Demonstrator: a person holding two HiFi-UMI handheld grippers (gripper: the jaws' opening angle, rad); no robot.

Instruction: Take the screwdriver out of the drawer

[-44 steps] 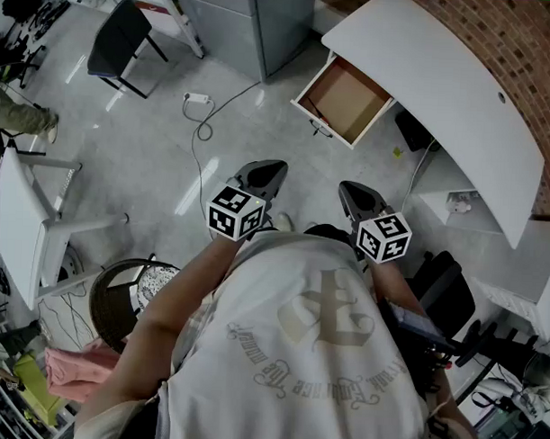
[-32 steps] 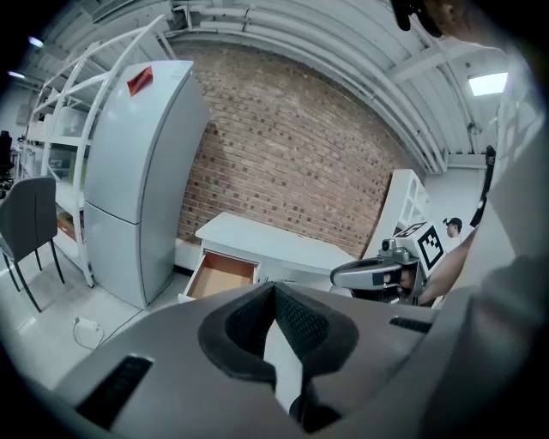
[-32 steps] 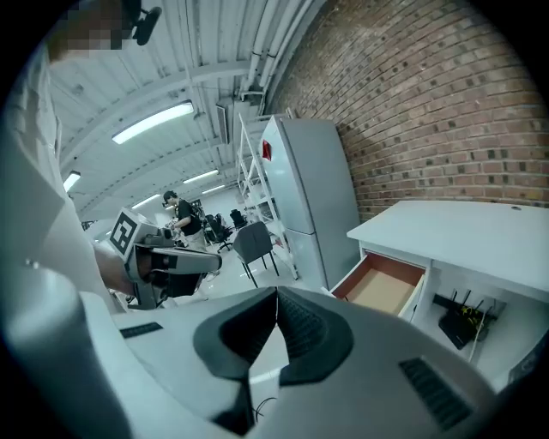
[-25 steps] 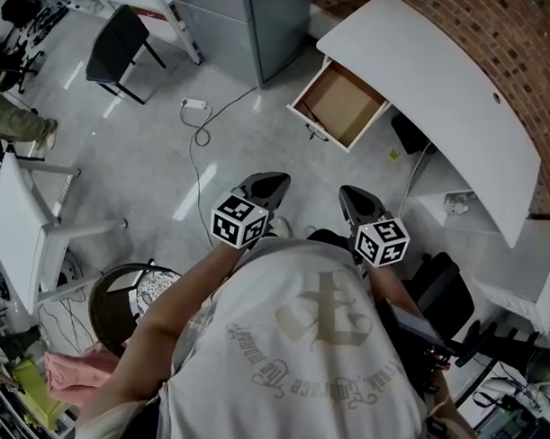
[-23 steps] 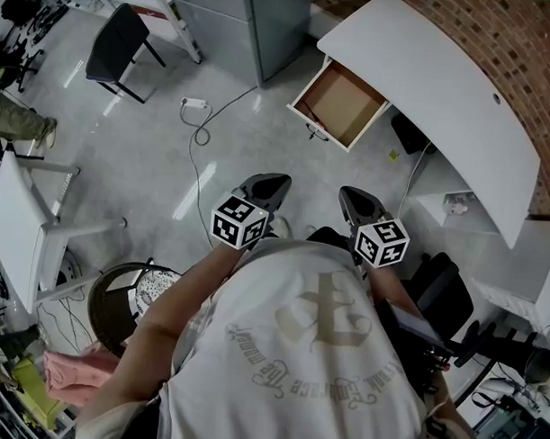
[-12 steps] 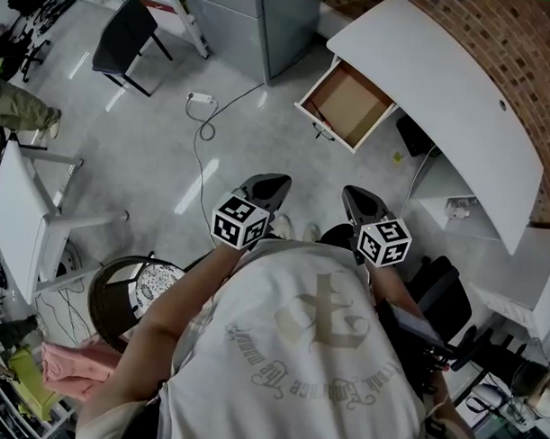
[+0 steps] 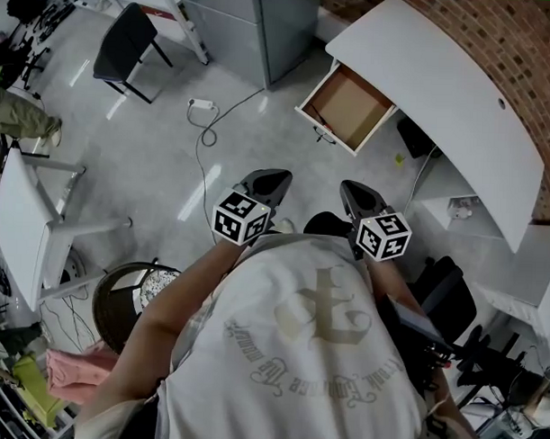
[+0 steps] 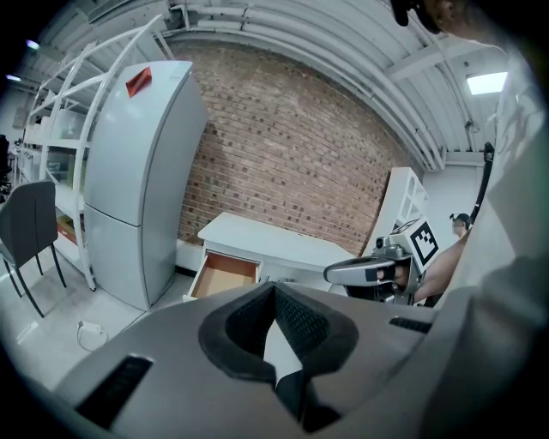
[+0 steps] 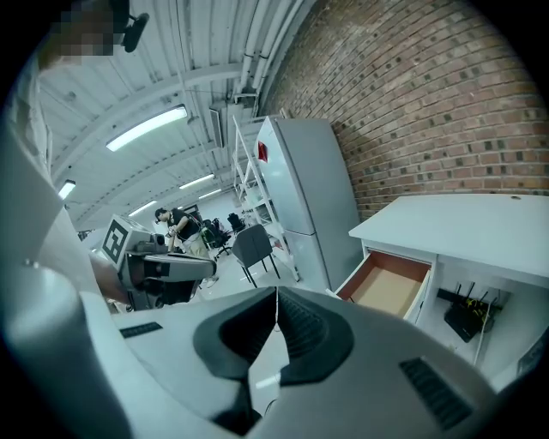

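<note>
The wooden drawer [image 7: 346,107] stands pulled out of the white desk [image 7: 441,94], a couple of steps ahead of me. Its brown inside shows no screwdriver from here. My left gripper [image 7: 269,175] and right gripper [image 7: 351,187] are held side by side in front of the person's chest, above the floor, both far short of the drawer. In the left gripper view the jaws [image 8: 274,287] meet with nothing between them, and the drawer [image 8: 225,276] lies beyond. The right gripper [image 9: 276,296] is likewise shut and empty, with the drawer [image 9: 388,287] ahead to its right.
A grey fridge [image 7: 255,20] stands left of the desk. A black chair [image 7: 124,42] and a cable with a plug block [image 7: 202,121] are on the floor to the left. A white table [image 7: 23,223], a round stool [image 7: 128,290] and an office chair [image 7: 443,296] flank the person.
Almost nothing: the head view shifted slightly, and both grippers stay shut and level in front of the chest.
</note>
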